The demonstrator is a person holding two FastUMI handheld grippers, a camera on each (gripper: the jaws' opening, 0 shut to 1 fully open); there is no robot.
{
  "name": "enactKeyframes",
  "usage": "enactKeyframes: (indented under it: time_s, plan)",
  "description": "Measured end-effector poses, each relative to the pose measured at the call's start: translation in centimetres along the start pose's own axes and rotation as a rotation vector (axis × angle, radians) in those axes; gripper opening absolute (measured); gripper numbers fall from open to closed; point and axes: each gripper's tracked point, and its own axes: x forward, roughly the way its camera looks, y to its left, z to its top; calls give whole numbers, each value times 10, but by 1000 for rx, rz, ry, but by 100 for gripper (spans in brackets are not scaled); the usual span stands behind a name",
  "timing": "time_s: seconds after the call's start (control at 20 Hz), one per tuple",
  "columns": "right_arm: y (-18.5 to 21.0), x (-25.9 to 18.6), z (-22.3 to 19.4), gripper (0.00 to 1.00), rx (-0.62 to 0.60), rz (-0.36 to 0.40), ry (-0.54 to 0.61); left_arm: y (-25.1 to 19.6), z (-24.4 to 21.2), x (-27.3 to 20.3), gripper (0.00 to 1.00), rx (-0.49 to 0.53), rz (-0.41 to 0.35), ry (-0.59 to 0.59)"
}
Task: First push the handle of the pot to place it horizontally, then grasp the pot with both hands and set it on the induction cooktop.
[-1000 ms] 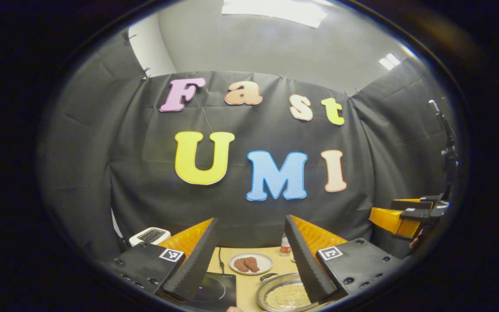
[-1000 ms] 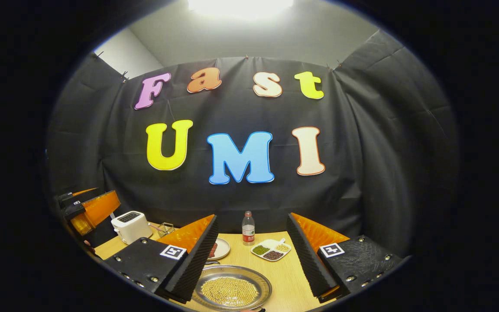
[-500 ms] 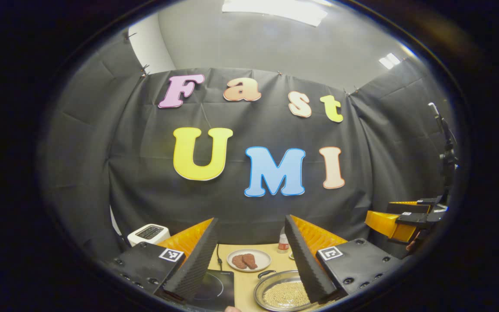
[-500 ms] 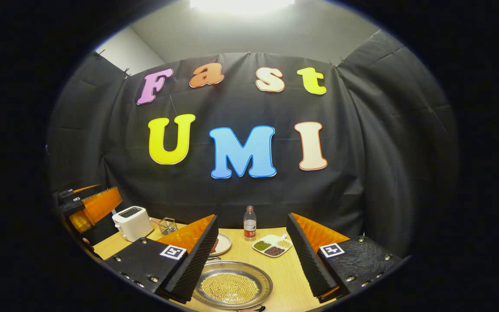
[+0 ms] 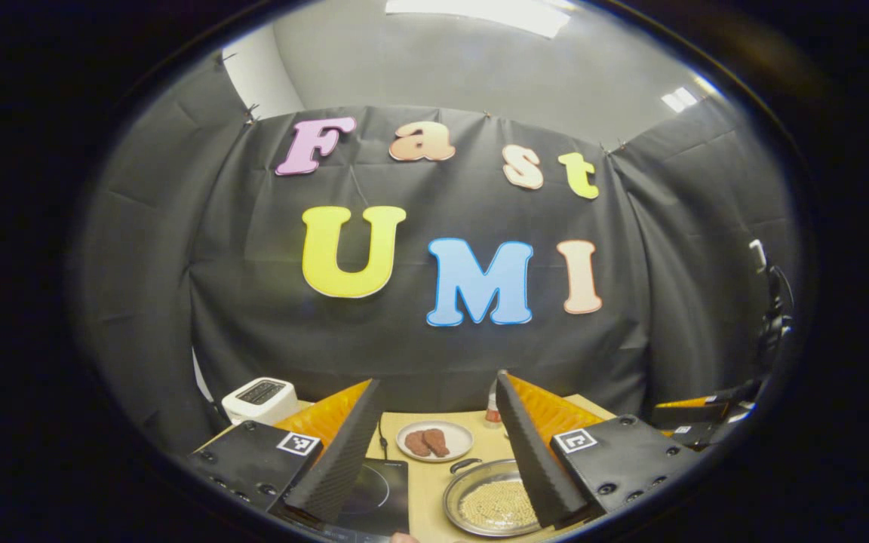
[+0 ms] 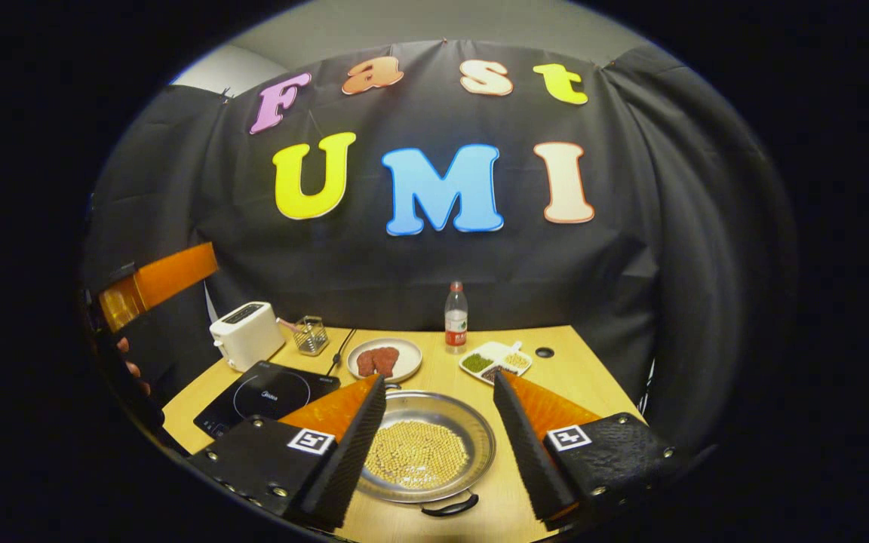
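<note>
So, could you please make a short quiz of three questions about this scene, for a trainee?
1. True or false: the pot already sits on the induction cooktop.
2. Multiple choice: what lies in the pot? A) yellow beans B) water C) brown meat pieces
3. Fill in: in the right gripper view, the white appliance behind the cooktop is a ____.

Key
1. False. The pot stands on the table, beside the cooktop.
2. A. The meat pieces are on the plate farther back.
3. Toaster.

Note: the right gripper hangs open over the pot; the left gripper is open too.
</note>
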Motion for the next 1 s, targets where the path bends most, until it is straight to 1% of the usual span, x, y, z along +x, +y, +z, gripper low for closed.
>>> enactKeyframes:
  time_s: [0.05,0.1,0.2,0.25,0.3,0.35,0.45,0.55,0.6,0.75,1.0]
  plan:
    - [0,2,-11,81,-2,3,31,0,-3,0,95,-1,1,5]
    - [0,6,-25,64,-6,3,66,-1,-5,0,95,-2,1,10]
    - [7,9,-56,46,-3,29,161,-1,-12,0,95,1,6,22]
    - [9,10,-71,46,-7,35,208,0,-16,0,95,4,9,30]
    - [9,15,-80,29,-1,34,249,-1,-20,-1,95,4,10,39]
    - [12,19,-94,12,7,62,286,-1,-26,-1,97,3,11,50]
    - [16,14,-110,13,3,76,372,-1,-37,-2,99,0,14,71]
    - [17,14,-144,6,-6,74,460,0,-43,-5,95,-4,20,89]
    - [20,10,-154,2,-4,96,494,2,-46,-5,95,-8,25,95]
    - [30,4,-174,3,3,132,583,6,-53,-4,95,-22,38,117]
    - [37,2,-204,2,6,143,698,10,-63,-1,95,-24,51,143]
